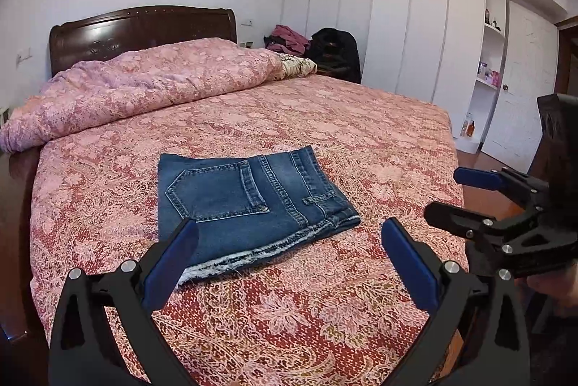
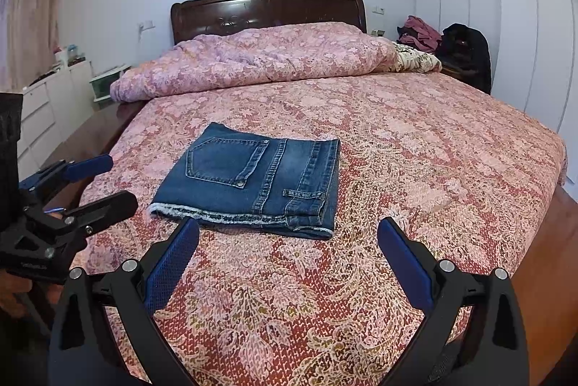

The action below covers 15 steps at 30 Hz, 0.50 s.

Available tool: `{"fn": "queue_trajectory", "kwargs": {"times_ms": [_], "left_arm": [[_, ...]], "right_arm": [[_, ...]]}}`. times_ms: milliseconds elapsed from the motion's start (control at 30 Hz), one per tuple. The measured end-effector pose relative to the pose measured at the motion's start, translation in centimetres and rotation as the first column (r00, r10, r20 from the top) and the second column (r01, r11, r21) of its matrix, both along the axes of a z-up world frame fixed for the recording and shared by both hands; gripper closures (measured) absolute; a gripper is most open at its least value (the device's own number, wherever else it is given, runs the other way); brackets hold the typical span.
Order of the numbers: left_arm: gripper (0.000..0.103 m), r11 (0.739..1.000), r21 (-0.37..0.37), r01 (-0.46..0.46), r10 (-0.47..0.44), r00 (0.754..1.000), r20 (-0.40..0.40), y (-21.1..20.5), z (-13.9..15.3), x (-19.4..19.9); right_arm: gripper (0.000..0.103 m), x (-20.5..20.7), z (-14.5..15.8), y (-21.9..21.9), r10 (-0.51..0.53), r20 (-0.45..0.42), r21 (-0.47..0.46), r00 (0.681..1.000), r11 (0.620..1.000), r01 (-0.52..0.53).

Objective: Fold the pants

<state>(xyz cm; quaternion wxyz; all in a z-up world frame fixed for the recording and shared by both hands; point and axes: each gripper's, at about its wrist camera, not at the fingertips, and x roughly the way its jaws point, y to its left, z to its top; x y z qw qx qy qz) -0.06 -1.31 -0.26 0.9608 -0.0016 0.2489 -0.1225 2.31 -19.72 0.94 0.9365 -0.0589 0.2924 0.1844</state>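
Clearly the folding was all but finished. The jeans lay as a compact denim packet on the patterned bedspread, toward the foot of the bed, back pocket up, the frayed hem edge along the side nearest the grippers and the layers stacked fairly squarely. Neither tool touched the cloth. The left gripper hung above the bedspread just short of the packet's near edge, its blue pads spread wide with nothing between them. The right gripper hovered likewise, jaws wide apart and empty, a little back from the frayed edge.

From where I stood, the step in hand looked like the release and check after the last fold. If anything remained, I judged it would be a light tidy: one corner at the waistband end sat slightly proud, so a pad could press it flat or nudge the layers square. That would call for a low, gentle approach, since a careless pinch might drag the top layer and undo the stack. Otherwise both grippers only needed to draw clear.
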Motion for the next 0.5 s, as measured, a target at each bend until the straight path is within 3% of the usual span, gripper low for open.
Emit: {"fn": "queue_trajectory", "kwargs": {"times_ms": [133, 233, 500], "left_arm": [[0.002, 0.983, 0.137, -0.119, 0.119, 0.993, 0.007, -1.1, -0.2, -0.1], [0.002, 0.976, 0.178, -0.122, 0.122, 0.992, 0.012, -1.5, -0.3, -0.2], [0.002, 0.996, 0.089, 0.029, -0.029, 1.0, 0.003, -2.0, 0.4, -0.5]], "right_arm": [[0.005, 0.1, -0.1, -0.1, -0.004, -0.004, -0.001, 1.0, 1.0, 0.004], [0.005, 0.2, -0.2, -0.1, -0.001, -0.006, -0.003, 1.0, 1.0, 0.001], [0.005, 0.1, -0.2, 0.1, 0.01, -0.006, -0.015, 1.0, 1.0, -0.01]]}}
